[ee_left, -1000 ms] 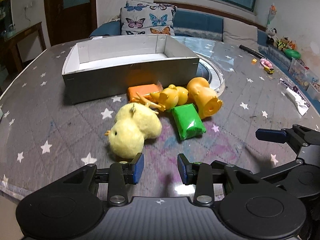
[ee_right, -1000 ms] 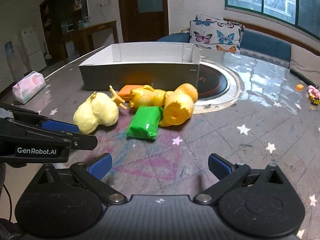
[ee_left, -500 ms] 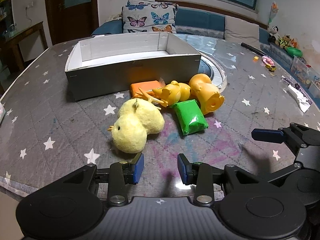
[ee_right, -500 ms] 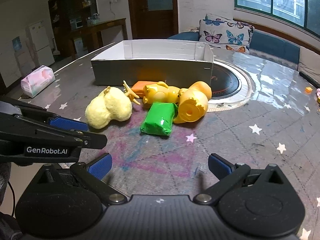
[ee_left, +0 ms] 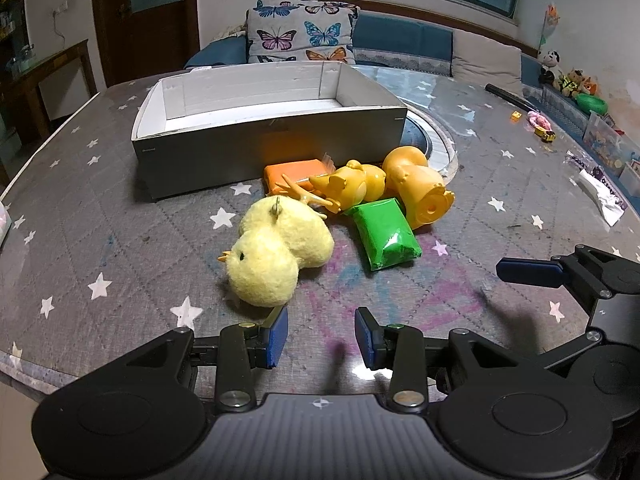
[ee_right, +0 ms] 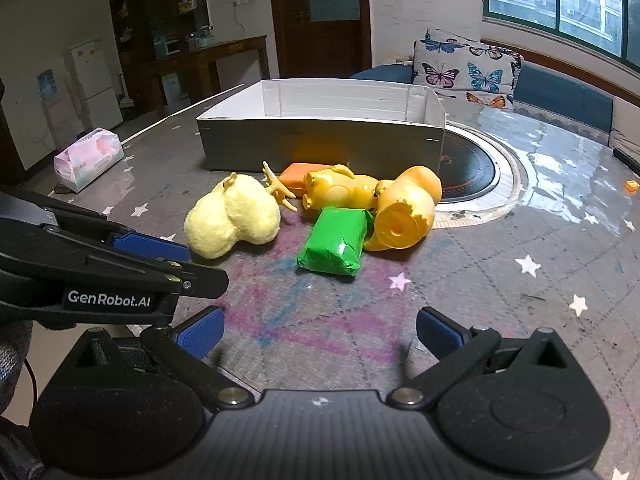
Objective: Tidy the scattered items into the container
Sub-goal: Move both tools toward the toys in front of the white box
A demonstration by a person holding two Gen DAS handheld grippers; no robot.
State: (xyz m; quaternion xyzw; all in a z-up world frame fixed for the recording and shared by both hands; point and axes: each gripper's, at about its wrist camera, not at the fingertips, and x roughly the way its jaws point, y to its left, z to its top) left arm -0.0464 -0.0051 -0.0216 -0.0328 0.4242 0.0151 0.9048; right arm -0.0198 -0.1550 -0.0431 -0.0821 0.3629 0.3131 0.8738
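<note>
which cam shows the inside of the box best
The left wrist view: it looks down into the box, showing its white floor and inner walls. The right wrist view sits lower, showing mostly the grey front wall and the far inner walls, no floor.

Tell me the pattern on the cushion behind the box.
Colourful butterflies on a pale cushion; the left wrist view shows it best.

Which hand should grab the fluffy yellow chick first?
Probably the left. The left gripper is open with the plush chick lying just ahead of its fingers. The right gripper, also open, faces the green packet instead.
</note>
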